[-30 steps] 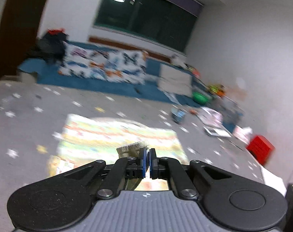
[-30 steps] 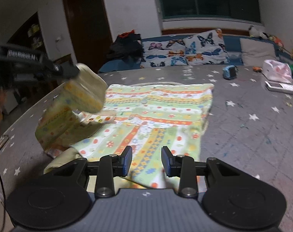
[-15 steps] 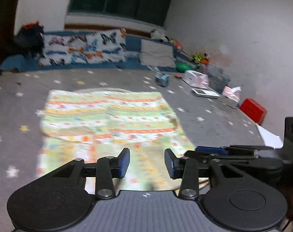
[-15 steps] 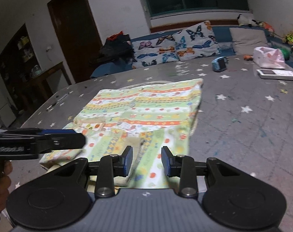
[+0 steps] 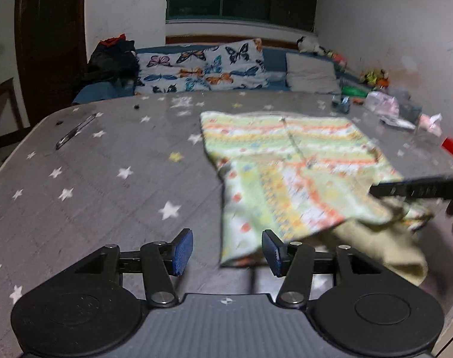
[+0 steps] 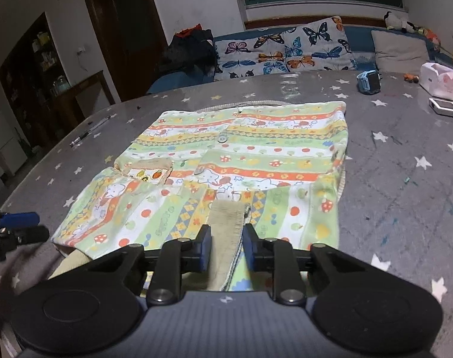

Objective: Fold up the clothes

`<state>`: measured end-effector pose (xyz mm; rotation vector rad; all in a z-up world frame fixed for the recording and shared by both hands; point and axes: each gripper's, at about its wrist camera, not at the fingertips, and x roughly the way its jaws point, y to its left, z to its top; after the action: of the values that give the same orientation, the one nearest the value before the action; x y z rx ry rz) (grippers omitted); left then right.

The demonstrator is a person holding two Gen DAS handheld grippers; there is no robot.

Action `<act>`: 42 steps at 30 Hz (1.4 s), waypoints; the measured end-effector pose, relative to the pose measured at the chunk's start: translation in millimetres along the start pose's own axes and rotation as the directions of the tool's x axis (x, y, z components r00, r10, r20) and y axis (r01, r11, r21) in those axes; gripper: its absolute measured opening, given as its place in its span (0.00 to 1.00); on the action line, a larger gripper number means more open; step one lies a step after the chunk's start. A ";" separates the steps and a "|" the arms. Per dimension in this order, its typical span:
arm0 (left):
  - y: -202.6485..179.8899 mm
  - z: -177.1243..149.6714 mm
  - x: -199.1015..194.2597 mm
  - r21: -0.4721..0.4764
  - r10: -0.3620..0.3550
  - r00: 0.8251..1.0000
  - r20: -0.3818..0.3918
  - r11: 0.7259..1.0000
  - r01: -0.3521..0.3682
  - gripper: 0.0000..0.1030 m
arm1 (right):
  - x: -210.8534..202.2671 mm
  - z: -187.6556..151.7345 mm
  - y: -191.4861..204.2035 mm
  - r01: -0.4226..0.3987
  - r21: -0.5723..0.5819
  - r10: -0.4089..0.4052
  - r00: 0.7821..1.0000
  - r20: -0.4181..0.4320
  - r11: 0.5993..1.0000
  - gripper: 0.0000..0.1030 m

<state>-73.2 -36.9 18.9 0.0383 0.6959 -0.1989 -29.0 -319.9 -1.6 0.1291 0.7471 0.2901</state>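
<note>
Behind the right gripper [image 6: 225, 249], garment [image 6: 241, 161] hem hidden.

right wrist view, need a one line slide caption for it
Open right gripper straddles the beige ribbed cuff of a patterned child's shirt spread on the star-print table.

Child's garment [image 6: 250, 161], green, orange and yellow striped cartoon print, lay flat on the grey star-patterned surface, collar toward 12 o'clock. Button visible at centre front. Both sleeves were folded inward across the lower body; a beige ribbed cuff [image 6: 226, 217] pointed toward 6 o'clock.
</note>
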 end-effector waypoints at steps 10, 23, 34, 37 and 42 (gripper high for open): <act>-9.3 -9.4 3.8 0.074 0.018 1.000 0.014 0.997 -0.019 0.53 | -13.7 12.2 2.5 0.065 -0.025 -0.063 0.996 0.068 0.998 0.07; -3.8 -5.6 2.9 0.066 0.006 1.000 -0.010 0.998 -0.005 0.27 | -4.2 13.6 -1.4 0.157 -0.054 -0.155 0.987 0.041 0.986 0.07; -5.7 49.5 -4.9 0.032 -0.060 0.996 0.066 0.998 0.058 0.26 | -11.3 22.2 8.9 0.116 -0.127 -0.105 0.990 0.091 0.985 0.13; -23.4 60.2 21.9 0.039 -0.100 0.994 0.041 0.994 0.098 0.25 | -3.5 18.1 9.4 0.101 -0.116 -0.094 0.993 0.068 0.988 0.16; -36.3 65.2 62.0 0.029 -0.110 0.994 -0.007 0.993 0.110 0.24 | 2.6 11.8 11.0 0.082 -0.127 -0.077 0.996 0.043 0.988 0.22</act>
<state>7.5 -89.6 30.3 0.0284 0.7007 -0.3151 -21.5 -308.8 7.7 -0.0175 0.6925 0.2587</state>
